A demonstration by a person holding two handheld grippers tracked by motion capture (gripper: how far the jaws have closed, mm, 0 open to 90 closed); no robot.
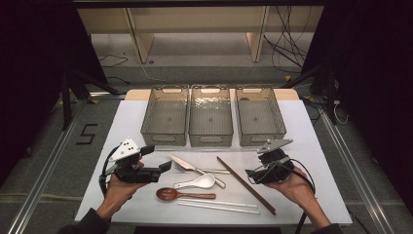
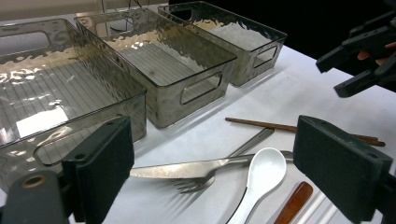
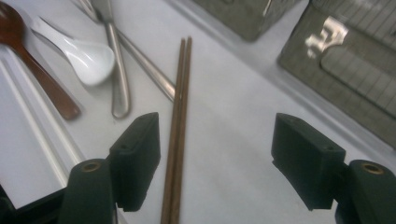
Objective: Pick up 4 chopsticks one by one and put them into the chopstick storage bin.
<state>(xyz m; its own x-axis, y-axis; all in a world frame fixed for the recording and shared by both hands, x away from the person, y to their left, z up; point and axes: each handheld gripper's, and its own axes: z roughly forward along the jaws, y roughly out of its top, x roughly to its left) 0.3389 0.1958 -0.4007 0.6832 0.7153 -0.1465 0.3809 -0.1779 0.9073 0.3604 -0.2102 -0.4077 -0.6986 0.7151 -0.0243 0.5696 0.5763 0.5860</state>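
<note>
Cutlery lies on the white table (image 1: pixel 302 136): a pair of brown chopsticks (image 1: pixel 246 185), a white spoon (image 1: pixel 197 183), a wooden spoon (image 1: pixel 182 194), a knife (image 1: pixel 185 162), a fork (image 1: pixel 182 168) and white chopsticks (image 1: pixel 219 204). My right gripper (image 1: pixel 253 175) is low at the right, open. The brown chopsticks (image 3: pixel 180 116) run between its jaws, close to the left one and untouched by either pad; the gripper (image 3: pixel 217 140) points along them. My left gripper (image 1: pixel 157 158) is open at the left, aimed at the knife (image 2: pixel 187 168) and white spoon (image 2: pixel 264 172), holding nothing.
Three empty see-through bins (image 1: pixel 164 117), (image 1: pixel 210 117), (image 1: pixel 259 117) stand in a row at the back of the table. The front edge lies just below the white chopsticks. In the left gripper view the right gripper (image 2: pixel 359 60) hangs at the upper right.
</note>
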